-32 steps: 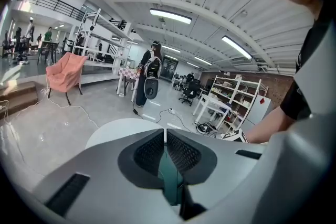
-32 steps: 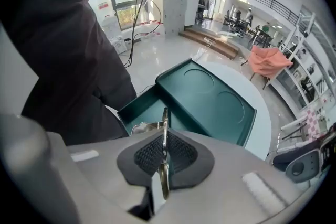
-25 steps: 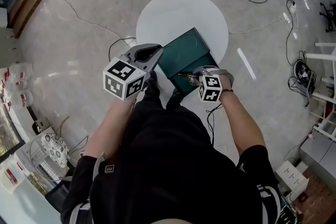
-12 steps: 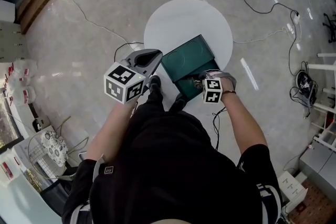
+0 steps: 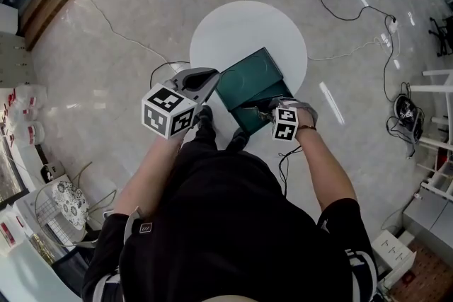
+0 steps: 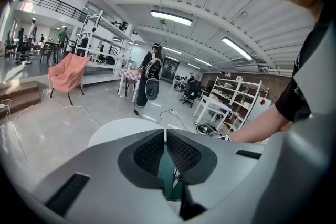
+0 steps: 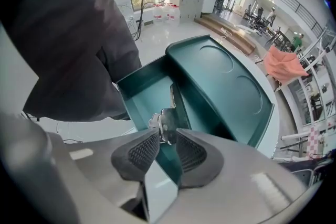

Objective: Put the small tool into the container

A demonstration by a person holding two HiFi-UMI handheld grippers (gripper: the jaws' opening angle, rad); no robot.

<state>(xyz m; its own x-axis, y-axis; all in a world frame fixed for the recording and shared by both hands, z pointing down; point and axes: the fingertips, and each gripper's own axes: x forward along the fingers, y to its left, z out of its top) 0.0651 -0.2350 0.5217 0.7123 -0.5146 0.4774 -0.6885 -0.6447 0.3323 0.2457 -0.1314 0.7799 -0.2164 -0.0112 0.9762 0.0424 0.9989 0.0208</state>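
Observation:
A dark green container (image 5: pixel 249 78) with a flat lid part and a deeper compartment (image 7: pixel 146 96) lies on the round white table (image 5: pixel 233 28). My right gripper (image 5: pixel 267 109) hovers over the container's near end, shut on a small silvery metal tool (image 7: pixel 163 123) that sticks out past the fingertips above the compartment. The right gripper (image 7: pixel 167 140) points down into that compartment. My left gripper (image 5: pixel 207 78) hangs left of the container, near the table's edge. In its own view the left gripper (image 6: pixel 165 148) is shut with nothing in it, and a sliver of the green container (image 6: pixel 169 182) shows below.
Cables (image 5: pixel 357 10) trail across the glossy floor around the table. White shelving (image 5: pixel 439 117) stands at the right and boxes and baskets (image 5: pixel 42 201) at the lower left. A pink chair (image 6: pixel 68 73) and a standing person (image 6: pixel 149 73) are far off.
The head view has shifted slightly. Both grippers keep nearly the same places relative to the container, and the right one still holds the tool over its near end.

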